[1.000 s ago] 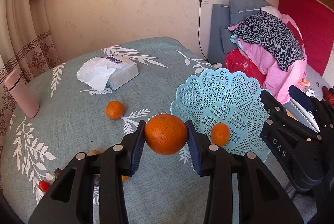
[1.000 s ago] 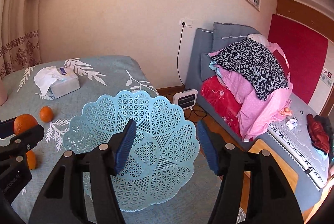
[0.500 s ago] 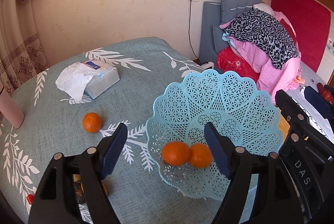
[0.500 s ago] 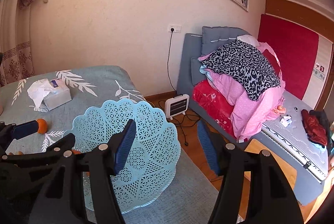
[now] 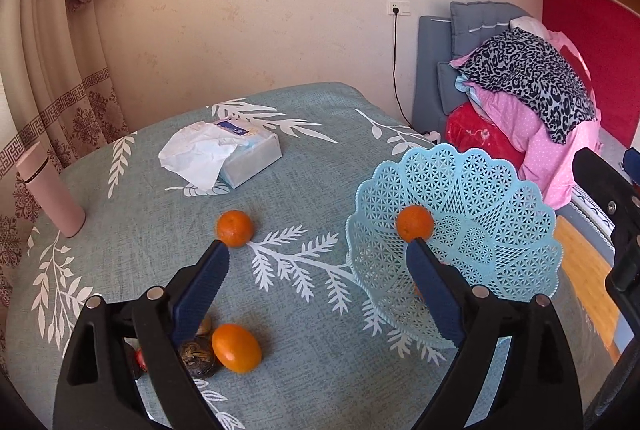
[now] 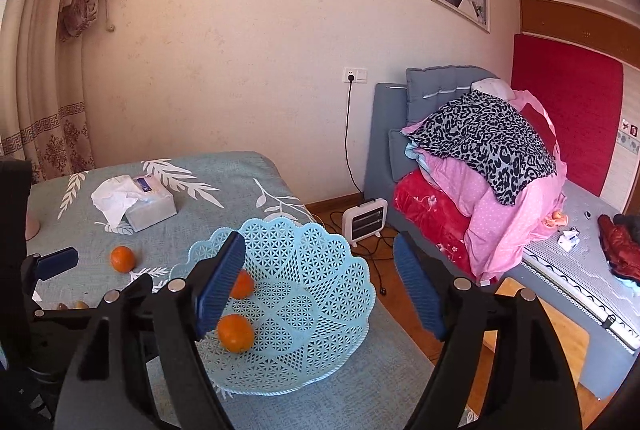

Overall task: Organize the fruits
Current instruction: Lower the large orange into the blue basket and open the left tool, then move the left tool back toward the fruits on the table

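A light blue lattice basket (image 6: 320, 310) sits near the table's right edge and holds two oranges (image 6: 236, 333) (image 6: 242, 284). The left wrist view shows one of them (image 5: 415, 224) inside the basket (image 5: 480, 209). My left gripper (image 5: 316, 250) hovers over the cloth left of the basket, jaws opening, nothing between them. A third orange (image 5: 234, 228) lies just beyond its left fingertip. A fourth orange (image 5: 236, 348) rests by a dark wrinkled fruit (image 5: 196, 354). My right gripper (image 6: 318, 246) hangs above the basket's near side, jaws opening and empty.
A tissue box (image 5: 240, 153) lies at the back of the leaf-patterned tablecloth (image 5: 312, 189). A pink bottle (image 5: 52, 193) stands at the left edge. Right of the table are bare floor, a small white heater (image 6: 366, 220) and a bed heaped with clothes (image 6: 480, 157).
The left gripper released its orange into the basket, opened wide and pulled back to the left. The right gripper widened and rose, and the basket went from tilted to lying flatter.
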The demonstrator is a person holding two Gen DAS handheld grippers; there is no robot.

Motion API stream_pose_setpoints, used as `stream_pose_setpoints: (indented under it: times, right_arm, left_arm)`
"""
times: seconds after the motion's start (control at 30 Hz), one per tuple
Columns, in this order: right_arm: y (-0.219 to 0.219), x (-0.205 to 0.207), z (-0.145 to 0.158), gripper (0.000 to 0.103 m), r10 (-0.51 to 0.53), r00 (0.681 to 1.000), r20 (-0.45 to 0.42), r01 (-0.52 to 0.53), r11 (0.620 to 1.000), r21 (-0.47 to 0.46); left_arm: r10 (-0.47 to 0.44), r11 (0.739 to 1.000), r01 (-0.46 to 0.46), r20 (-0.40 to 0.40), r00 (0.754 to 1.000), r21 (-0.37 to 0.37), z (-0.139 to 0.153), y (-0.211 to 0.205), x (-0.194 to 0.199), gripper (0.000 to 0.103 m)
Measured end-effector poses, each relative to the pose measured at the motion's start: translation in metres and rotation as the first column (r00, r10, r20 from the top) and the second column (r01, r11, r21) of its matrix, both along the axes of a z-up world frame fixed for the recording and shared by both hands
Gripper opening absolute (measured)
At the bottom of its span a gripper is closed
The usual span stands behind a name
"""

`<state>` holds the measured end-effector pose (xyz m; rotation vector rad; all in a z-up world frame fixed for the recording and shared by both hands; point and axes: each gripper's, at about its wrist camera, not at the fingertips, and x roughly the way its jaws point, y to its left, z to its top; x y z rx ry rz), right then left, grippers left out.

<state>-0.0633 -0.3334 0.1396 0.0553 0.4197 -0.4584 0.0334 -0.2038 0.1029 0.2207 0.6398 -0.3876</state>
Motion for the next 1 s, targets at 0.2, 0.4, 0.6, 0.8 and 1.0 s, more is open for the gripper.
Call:
stream_pose_setpoints:
  times: [0.2,0.4,0.6,0.8,1.0]
  right_arm:
    - [0.013,0.003,-0.002,0.079,0.048,0.999,-0.018,-0.048,0.999,0.007]
    - [0.027,0.009,-0.008,0.079,0.078,0.996,-0.042,-0.079,0.997,-0.008]
    - [0.04,0.015,-0.017,0.079,0.118,0.99,-0.075,-0.118,0.993,-0.005]
    - [0.056,0.024,-0.033,0.079,0.154,0.98,-0.128,-0.156,0.988,-0.01]
    - [0.072,0.035,-0.05,0.079,0.189,0.965,-0.183,-0.195,0.981,-0.013]
  left_arm:
    - [0.055,0.998,-0.055,0.029,0.998,0.0,0.003,0.026,-0.008,0.09]
    - [0.13,0.992,-0.13,0.058,0.99,-0.002,0.002,0.058,-0.016,0.09]
    - [0.186,0.982,-0.187,0.051,0.981,0.006,-0.01,0.087,-0.02,0.09]
    - [0.256,0.966,-0.256,0.001,0.967,0.03,-0.035,0.116,-0.011,0.09]
    - [0.315,0.949,-0.312,-0.049,0.948,0.051,-0.057,0.141,-0.005,0.09]
